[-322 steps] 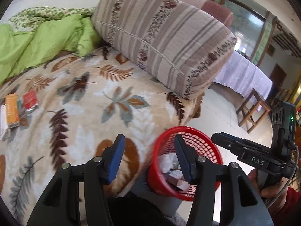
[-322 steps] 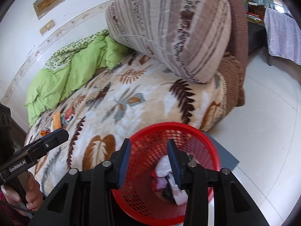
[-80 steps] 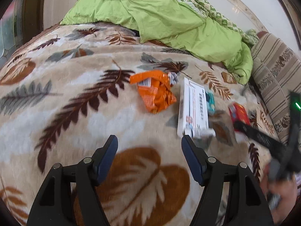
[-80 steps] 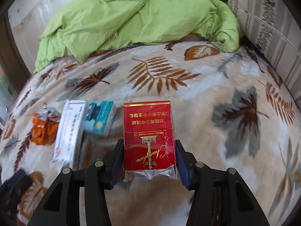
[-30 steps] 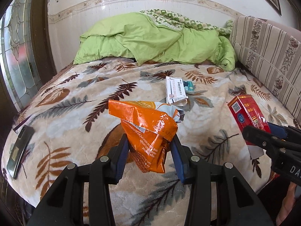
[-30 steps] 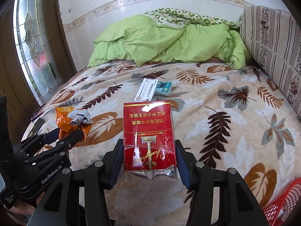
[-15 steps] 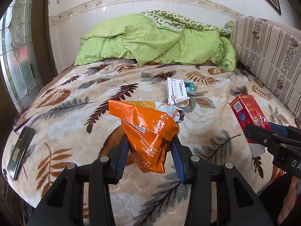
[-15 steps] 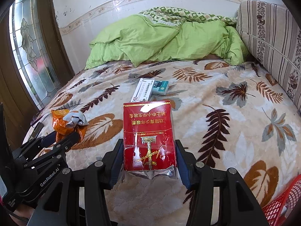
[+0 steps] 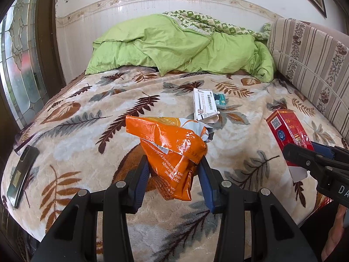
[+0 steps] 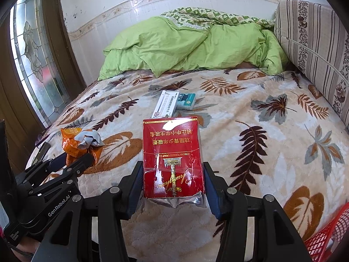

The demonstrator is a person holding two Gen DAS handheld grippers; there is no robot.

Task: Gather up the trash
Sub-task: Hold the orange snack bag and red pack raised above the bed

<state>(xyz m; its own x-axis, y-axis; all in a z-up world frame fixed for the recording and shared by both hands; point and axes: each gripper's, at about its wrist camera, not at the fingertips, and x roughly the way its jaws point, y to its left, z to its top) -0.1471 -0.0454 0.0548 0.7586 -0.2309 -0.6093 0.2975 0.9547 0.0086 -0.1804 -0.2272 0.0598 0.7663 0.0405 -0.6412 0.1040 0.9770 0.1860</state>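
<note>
My left gripper (image 9: 174,174) is shut on a crumpled orange snack bag (image 9: 172,152), held above the leaf-patterned blanket (image 9: 87,131). The same orange bag (image 10: 76,144) shows at the left of the right wrist view, in the left gripper (image 10: 72,163). My right gripper (image 10: 173,181) is shut on a red cigarette pack (image 10: 172,157), which stands up between the blue pads. That red pack (image 9: 288,135) also appears at the right of the left wrist view. A white box (image 9: 204,106) and a small teal pack (image 9: 220,101) lie together further back on the bed.
A green duvet (image 9: 178,48) is heaped at the head of the bed. A striped cushion (image 9: 312,61) lines the right side. A dark phone (image 9: 21,174) lies at the bed's left edge. The red basket's rim (image 10: 327,240) shows at lower right. A stained-glass door (image 10: 37,50) stands on the left.
Both grippers keep their hold. The view has drawn back slightly from the bed; the trash on the blanket has not moved.
</note>
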